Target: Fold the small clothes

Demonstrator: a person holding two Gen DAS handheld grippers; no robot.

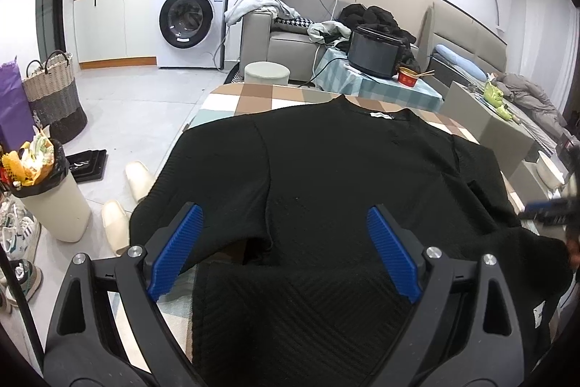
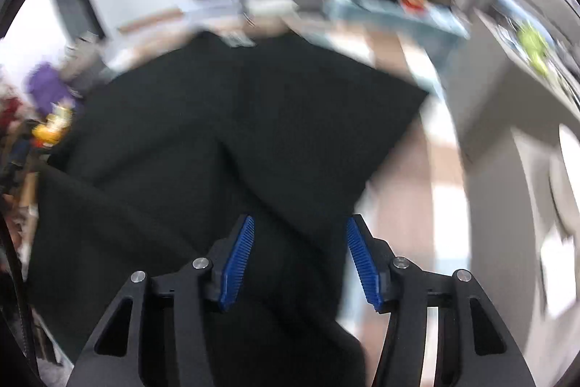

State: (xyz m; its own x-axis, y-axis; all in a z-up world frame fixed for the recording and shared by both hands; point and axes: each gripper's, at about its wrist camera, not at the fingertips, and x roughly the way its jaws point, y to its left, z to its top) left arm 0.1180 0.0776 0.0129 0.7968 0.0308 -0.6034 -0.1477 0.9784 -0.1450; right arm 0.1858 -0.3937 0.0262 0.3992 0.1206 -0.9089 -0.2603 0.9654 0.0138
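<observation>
Status: black top point(image 1: 326, 169) lies flat on the checked tabletop point(image 1: 253, 97), collar and white label point(image 1: 381, 115) at 12 o'clock, hem toward me at 6.

My read on progress: early to mid fold. In the left wrist view a flap of the same fabric lies across the near part of the top, with a fold edge from about 7 to 5 o'clock in front of my left gripper point(image 1: 282, 245). Looks like one sleeve or the hem is already brought in. The sleeve at 3 o'clock looks spread out, hanging toward the tabletop edge. Body is not yet halved, so most of the folding is left.

Left gripper: jaws wide apart, nothing between the pads, hovering above the near fold, not touching as far as I can tell.

Right gripper point(image 2: 299, 260): jaws about half apart, cloth below them, pads not pressing on anything. Right wrist view is heavily blurred, so I can't tell which part of the top sits under it; a diagonal crease runs from 10 toward 5 o'clock there. The same gripper shows in the left view as a blur at 3 o'clock.

Judgement: next is squaring the 3 o'clock side, then folding hem to collar. Nothing stacked or set aside that I can see.
</observation>
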